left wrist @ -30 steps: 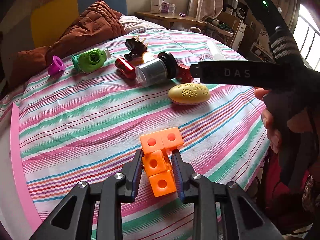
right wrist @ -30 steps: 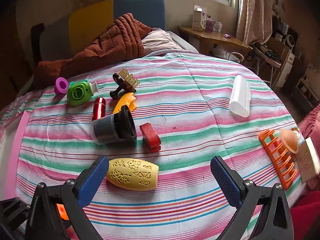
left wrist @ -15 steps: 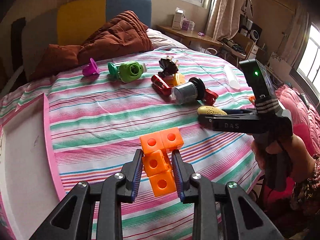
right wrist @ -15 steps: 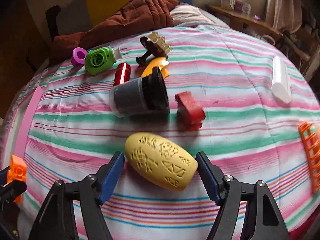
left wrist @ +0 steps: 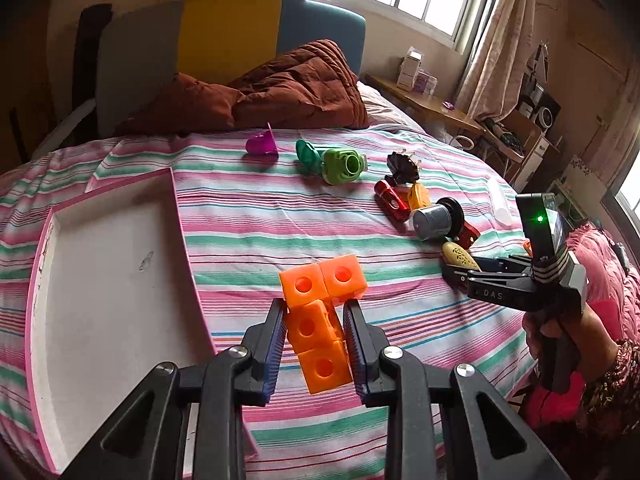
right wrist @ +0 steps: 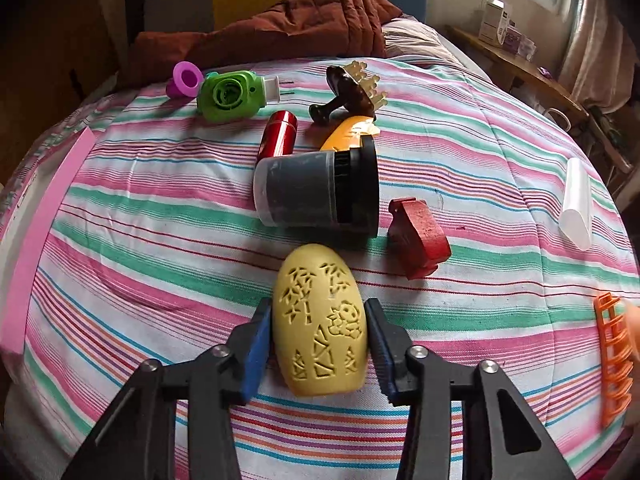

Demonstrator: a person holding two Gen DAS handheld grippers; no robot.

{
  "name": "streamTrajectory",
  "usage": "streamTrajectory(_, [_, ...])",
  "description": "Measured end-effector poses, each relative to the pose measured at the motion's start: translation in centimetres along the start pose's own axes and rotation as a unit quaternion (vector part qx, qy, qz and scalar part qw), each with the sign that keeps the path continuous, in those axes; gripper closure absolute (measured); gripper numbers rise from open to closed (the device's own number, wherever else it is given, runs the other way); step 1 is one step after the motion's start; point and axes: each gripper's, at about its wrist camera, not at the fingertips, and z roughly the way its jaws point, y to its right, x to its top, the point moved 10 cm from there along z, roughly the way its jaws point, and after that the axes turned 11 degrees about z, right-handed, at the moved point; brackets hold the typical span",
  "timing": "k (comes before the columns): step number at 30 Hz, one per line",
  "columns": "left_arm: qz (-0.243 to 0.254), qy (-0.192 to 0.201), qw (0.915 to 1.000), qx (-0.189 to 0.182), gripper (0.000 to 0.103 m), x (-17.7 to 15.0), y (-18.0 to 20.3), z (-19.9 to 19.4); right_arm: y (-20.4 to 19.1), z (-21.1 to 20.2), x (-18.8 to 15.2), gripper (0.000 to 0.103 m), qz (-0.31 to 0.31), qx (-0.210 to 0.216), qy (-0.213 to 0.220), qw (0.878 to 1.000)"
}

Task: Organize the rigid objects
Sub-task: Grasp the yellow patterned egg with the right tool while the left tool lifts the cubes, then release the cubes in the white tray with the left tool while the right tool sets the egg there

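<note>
My left gripper (left wrist: 316, 320) is shut on an orange block cluster (left wrist: 320, 320) and holds it above the striped bed, right of the pink-rimmed white tray (left wrist: 108, 280). My right gripper (right wrist: 318, 320) is closed on a yellow carved oval case (right wrist: 320, 324) that rests on the bedspread; it also shows in the left wrist view (left wrist: 460, 256). Beyond it lie a grey jar with black lid (right wrist: 316, 192), a red block (right wrist: 418, 236), a red cylinder (right wrist: 278, 136), a green toy (right wrist: 230, 94), a purple cup (right wrist: 186, 78) and a brown brush (right wrist: 348, 92).
A white tube (right wrist: 576, 204) lies at the right. An orange rack (right wrist: 612, 360) sits at the right edge. A brown quilt (left wrist: 288, 92) is bunched at the head of the bed. The tray's pink edge (right wrist: 36, 240) shows at the left.
My right gripper closed in on the yellow case, which turned end-on between the fingers. My left gripper swung left with the orange blocks, bringing the tray into view.
</note>
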Motion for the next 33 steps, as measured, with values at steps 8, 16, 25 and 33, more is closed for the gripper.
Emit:
streamTrajectory(8, [-0.044,0.003,0.9984,0.035,0.075,-0.3,-5.5,-0.7,-0.4,-0.3,-0.8,0.059,0.038,-0.007,-0.008,0.999])
streamTrajectory(16, [-0.103,-0.014,0.9888,0.107,0.075,-1.3,-15.0,0.2,-2.8,-1.1,-1.7,0.059,0.080,0.018,-0.013,0.997])
streamTrajectory(25, [-0.141,-0.039,0.9749,0.168,0.075,-1.4,-24.3,3.1,-7.3,-2.3,-2.2,0.059,0.065,0.032,-0.004,0.997])
streamTrajectory(33, [-0.151,-0.055,0.9650,0.207,0.068,-0.6,-28.2,4.7,-10.7,-3.0,-2.3,0.059,0.048,0.049,-0.006,0.998])
